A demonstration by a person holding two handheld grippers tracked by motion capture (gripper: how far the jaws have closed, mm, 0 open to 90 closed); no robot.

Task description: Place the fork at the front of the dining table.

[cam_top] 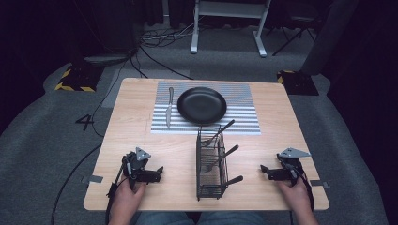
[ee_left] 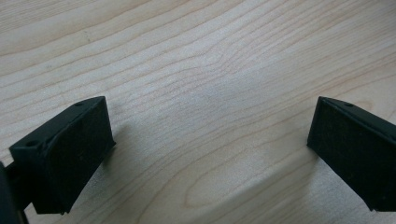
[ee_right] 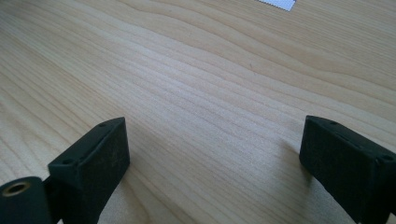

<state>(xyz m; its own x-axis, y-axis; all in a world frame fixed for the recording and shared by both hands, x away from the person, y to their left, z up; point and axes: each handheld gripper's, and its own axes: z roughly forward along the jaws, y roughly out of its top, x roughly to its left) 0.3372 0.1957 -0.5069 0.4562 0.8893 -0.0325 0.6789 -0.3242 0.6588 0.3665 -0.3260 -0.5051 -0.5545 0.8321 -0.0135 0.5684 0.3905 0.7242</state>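
Observation:
A black round plate point(cam_top: 202, 104) lies on a striped placemat point(cam_top: 244, 119) at the far middle of the wooden table point(cam_top: 131, 131). A knife point(cam_top: 168, 107) lies on the mat, left of the plate. A black wire caddy point(cam_top: 210, 164) stands near the front middle with three dark-handled utensils point(cam_top: 224, 155) in it. My left gripper point(cam_top: 159, 172) rests on the table at the front left, pointing toward the caddy. My right gripper point(cam_top: 263, 169) rests at the front right, pointing left. In both gripper views the jaws stand wide apart over bare wood, with nothing between them: left gripper point(ee_left: 210, 140), right gripper point(ee_right: 215, 154).
A corner of the striped placemat point(ee_right: 278, 3) peeks in at the top of the right gripper view. Beyond the table lie grey carpet, cables point(cam_top: 159, 35) and a white desk frame point(cam_top: 225, 18). Bare wood lies between each gripper and the caddy.

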